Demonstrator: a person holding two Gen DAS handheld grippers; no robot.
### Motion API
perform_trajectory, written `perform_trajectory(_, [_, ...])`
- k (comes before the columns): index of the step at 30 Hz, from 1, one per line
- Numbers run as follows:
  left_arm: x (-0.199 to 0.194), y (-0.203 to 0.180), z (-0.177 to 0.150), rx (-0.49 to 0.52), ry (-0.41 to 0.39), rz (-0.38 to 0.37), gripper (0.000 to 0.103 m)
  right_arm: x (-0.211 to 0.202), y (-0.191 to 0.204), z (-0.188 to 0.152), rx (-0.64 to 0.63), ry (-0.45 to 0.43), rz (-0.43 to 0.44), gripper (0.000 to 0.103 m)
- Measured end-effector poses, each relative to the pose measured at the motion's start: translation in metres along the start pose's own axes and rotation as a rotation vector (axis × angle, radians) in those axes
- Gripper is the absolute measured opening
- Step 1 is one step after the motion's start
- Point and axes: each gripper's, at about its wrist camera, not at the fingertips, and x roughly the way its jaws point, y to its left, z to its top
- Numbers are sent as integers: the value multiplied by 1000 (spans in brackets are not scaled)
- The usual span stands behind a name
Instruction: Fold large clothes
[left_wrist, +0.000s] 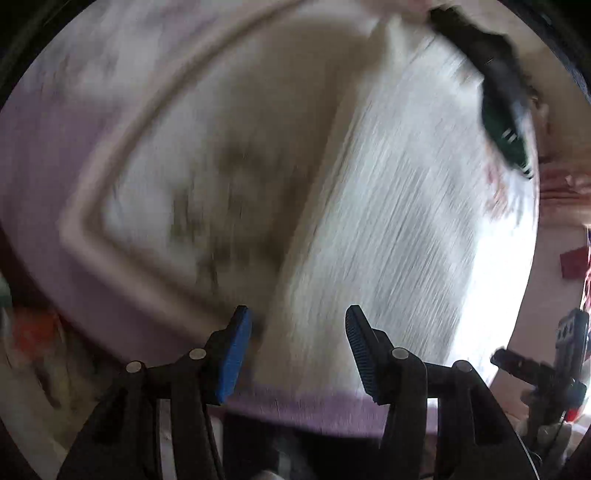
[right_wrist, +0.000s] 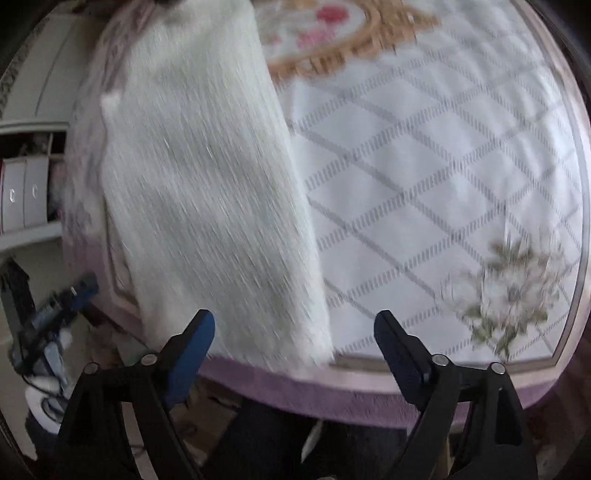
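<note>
Lying as a long folded strip on the bedspread (right_wrist: 424, 166), near its purple front edge: white ribbed garment (right_wrist: 207, 192), flattened lengthwise, probably so the next fold can halve it end to end. Hovering above, pointing steeply down: left gripper (left_wrist: 299, 350), blue pads parted with nothing between them, over the garment's near end; right gripper (right_wrist: 295, 350), spread wide and empty, straddling the garment's near corner. Blurred throughout, so finer detail unreadable.
</note>
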Motion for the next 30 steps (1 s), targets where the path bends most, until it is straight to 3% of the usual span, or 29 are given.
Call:
perform_trajectory(2, [26,7,-17,-57,43,-24,50,21,-4,0,9,22,21,91])
perform_trajectory(4, [41,9,-23,-78,30,-38,49,44,-13,-2,37,51,51,91])
perform_trajectory(6, [43,12,-24,-106,-26,-51,24,67,-21,-1,88,86,99,90])
perform_trajectory(7, [40,12,-24,-111,-61,-50,18,73,-24,-2,109,88,133,82])
perform_trajectory(8, [32,10,-25,-102,-100,-48,16,79,-26,-3,118,83,164,47])
perform_trajectory(9, [25,7,-28,-88,-123,-54,15,86,-26,-2,135,90,161,28])
perform_trajectory(11, [5,-2,-34,-50,-179,-60,14,82,-34,-6,177,45,204,14])
perform_trajectory(14, [-24,-30,-48,21,-237,-98,13,79,-52,-11,258,21,269,12])
perform_trajectory(17, [-32,-53,-62,69,-252,-125,12,78,-61,-12,238,31,286,15])
perform_trajectory(18, [-28,-57,-64,69,-244,-131,12,81,-63,-12,235,56,285,20])
perform_trajectory(20, [-14,-57,-64,43,-217,-143,12,88,-61,-9,211,87,242,54])
perform_trajectory(21, [-9,-54,-70,36,-206,-134,12,90,-60,-9,186,84,221,56])
perform_trajectory(22, [-2,-51,-71,27,-199,-124,12,92,-57,-9,163,87,204,55])
perform_trajectory(24, [3,-43,-71,3,-195,-111,12,93,-54,-12,140,67,183,22])
perform_trajectory(25, [5,-35,-70,-18,-198,-103,12,90,-52,-13,138,49,164,17])
perform_trajectory(26, [0,-32,-74,-28,-200,-100,12,85,-51,-16,143,23,164,11])
perform_trajectory(30, [-4,-3,-71,-80,-205,-89,12,53,-63,-31,226,-85,251,9])
